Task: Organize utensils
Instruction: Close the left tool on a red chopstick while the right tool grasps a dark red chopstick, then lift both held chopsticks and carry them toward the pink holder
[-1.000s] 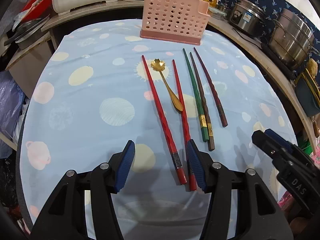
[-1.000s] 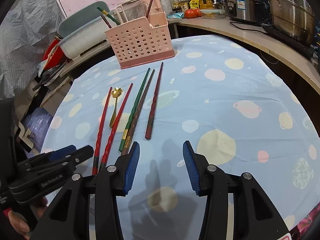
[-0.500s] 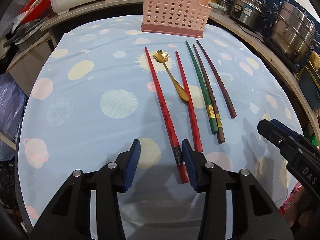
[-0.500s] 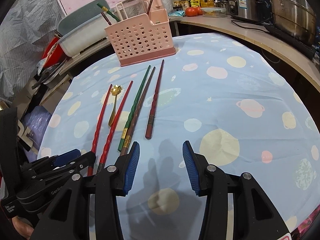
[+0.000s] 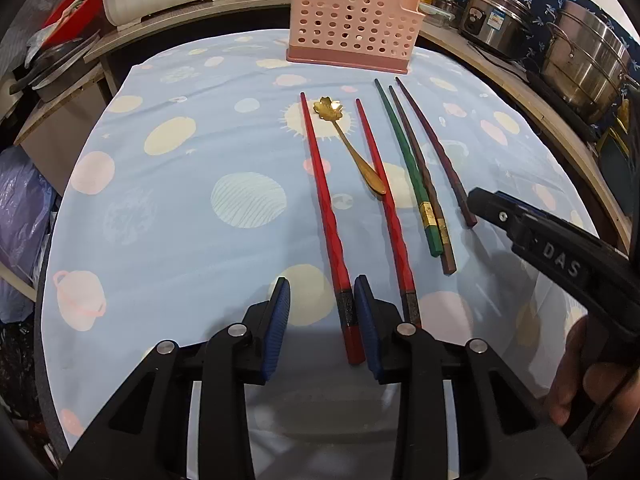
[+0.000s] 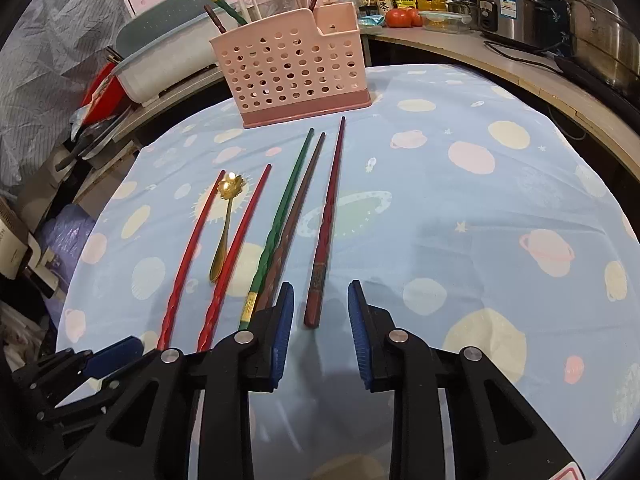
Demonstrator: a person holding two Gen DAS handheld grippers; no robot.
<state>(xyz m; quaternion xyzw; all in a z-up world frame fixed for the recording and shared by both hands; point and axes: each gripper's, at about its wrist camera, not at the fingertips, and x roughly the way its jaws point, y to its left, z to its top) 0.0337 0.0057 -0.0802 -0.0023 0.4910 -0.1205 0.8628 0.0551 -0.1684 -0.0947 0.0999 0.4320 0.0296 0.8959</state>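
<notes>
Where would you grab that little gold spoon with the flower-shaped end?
Grip the gold spoon by its thin stem, coming straight down with the gripper closing across it. It lies flat, and its wide handle end touches a red chopstick, so mid-stem leaves the most room.

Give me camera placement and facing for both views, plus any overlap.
Left wrist: sits on the left gripper, looks forward over the tablecloth to the pink basket; open fingers straddle a red chopstick; right gripper and hand at right edge.
Right wrist: sits on the right gripper, faces the same basket; open fingers frame the dark chopstick; left gripper at lower left.
Shared: basket, gold spoon, all five chopsticks, steel pots.
</notes>
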